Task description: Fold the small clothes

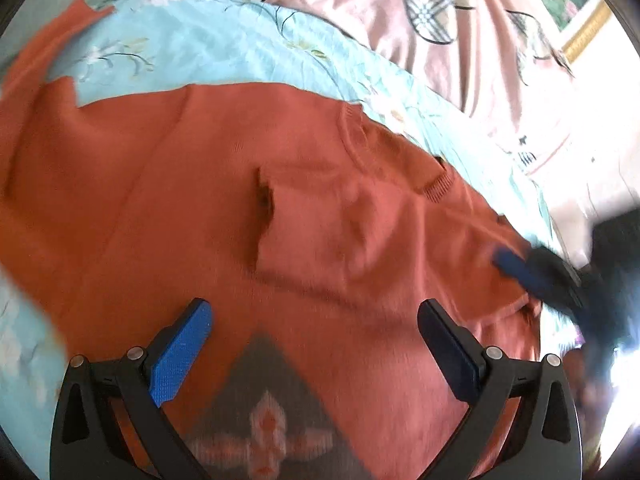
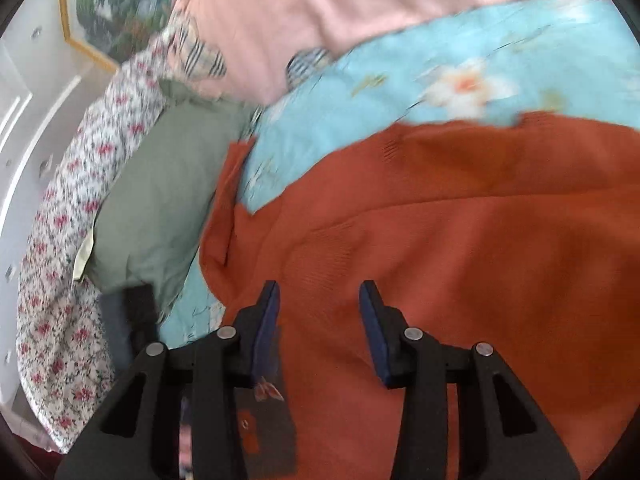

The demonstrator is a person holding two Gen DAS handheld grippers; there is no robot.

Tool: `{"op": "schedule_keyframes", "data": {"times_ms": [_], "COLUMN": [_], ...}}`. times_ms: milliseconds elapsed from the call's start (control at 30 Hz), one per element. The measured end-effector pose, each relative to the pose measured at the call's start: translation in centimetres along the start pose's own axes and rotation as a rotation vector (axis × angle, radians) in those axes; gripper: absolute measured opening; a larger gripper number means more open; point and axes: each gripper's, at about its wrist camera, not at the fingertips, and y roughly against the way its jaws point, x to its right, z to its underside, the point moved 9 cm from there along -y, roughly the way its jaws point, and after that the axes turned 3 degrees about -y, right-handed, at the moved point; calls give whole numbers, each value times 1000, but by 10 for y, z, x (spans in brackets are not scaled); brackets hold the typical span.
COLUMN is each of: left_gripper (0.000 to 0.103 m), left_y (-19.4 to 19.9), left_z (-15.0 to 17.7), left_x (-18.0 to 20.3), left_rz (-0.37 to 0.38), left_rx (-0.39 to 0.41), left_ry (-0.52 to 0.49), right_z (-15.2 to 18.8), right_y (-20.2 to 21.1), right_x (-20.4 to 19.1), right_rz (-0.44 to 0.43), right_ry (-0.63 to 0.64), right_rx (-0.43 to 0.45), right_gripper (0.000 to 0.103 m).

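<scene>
The rust-orange knit sweater (image 1: 248, 184) lies spread across the light-blue floral bedspread (image 1: 224, 40), one sleeve already folded over its chest, the other trailing toward the bed's far left edge. The left gripper (image 1: 314, 320) hovers above the sweater's lower part, jaws wide apart with nothing between them. The right gripper (image 2: 319, 300) sits low over the sweater's side near the bed's edge, jaws partly apart and no cloth pinched.

The main risk, judging from the heavy blur, is haste — a jaw closing on a single knit layer would drag the folded sleeve askew, or catch the bedspread along with the sweater. The soft bed gives little to press against, so a fold could slump.

Around it: a pink quilt (image 1: 460, 8) bunched along the far edge, an olive-green pillow (image 2: 160, 200) and a red-flowered sheet (image 2: 60, 280) close beside the sweater's side — both crowd the room for laying a fold.
</scene>
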Motion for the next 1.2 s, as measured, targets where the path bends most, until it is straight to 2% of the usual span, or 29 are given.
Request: {"op": "schedule_keyframes", "data": {"times_ms": [67,133,167,200,233,300,400,467,533,700,800,1000,1033,1067,1100,1200], "left_gripper": [100,90,61,20,0,3,3,2,2,2,2,3,3,3,3,3], "left_y": [-18,-27,-30,-32,-34,-24,31,45,38,36,27,26,26,30,32,30], "left_z": [-15,-26,-28,-29,-29,-31,-35,-36,-33,-28,-25,-18,-18,-16,-18,-19], "left_x": [-6,-3,3,9,16,30,40,15,-18,-64,-65,-56,-53,-51,-45,-31], "left_rz": [2,-9,8,32,60,81,92,42,-23,-27,-52,-24,-26,-24,-14,3], "left_rx": [-16,3,1,-14,-35,-12,120,154,117,102,81,78,74,73,76,78], "left_ry": [14,-12,-36,-50,-60,-93,-121,-92,-44,86,62,44,36,26,14,-17], "right_z": [5,10,12,13,13,11,5,3,1,-4,-13,-19,-20,-22,-26,-36], "right_y": [29,56,68,82,92,114,145,159,168,163,145,92,86,84,90,115], "right_x": [12,24,32,40,47,66,92,107,124,155,164,186,185,183,183,189], "right_rz": [22,46,61,80,99,152,228,262,302,392,426,508,494,489,480,475], "right_ry": [-34,-69,-84,-102,-118,-150,-172,-190,-203,-209,-197,-152,-140,-117,-119,-138], "right_rx": [51,99,126,158,186,243,311,336,340,299,252,70,56,51,64,132], "right_gripper": [44,44,44,44,44,44,44,44,44,45,47,49,38,16,10,9]}}
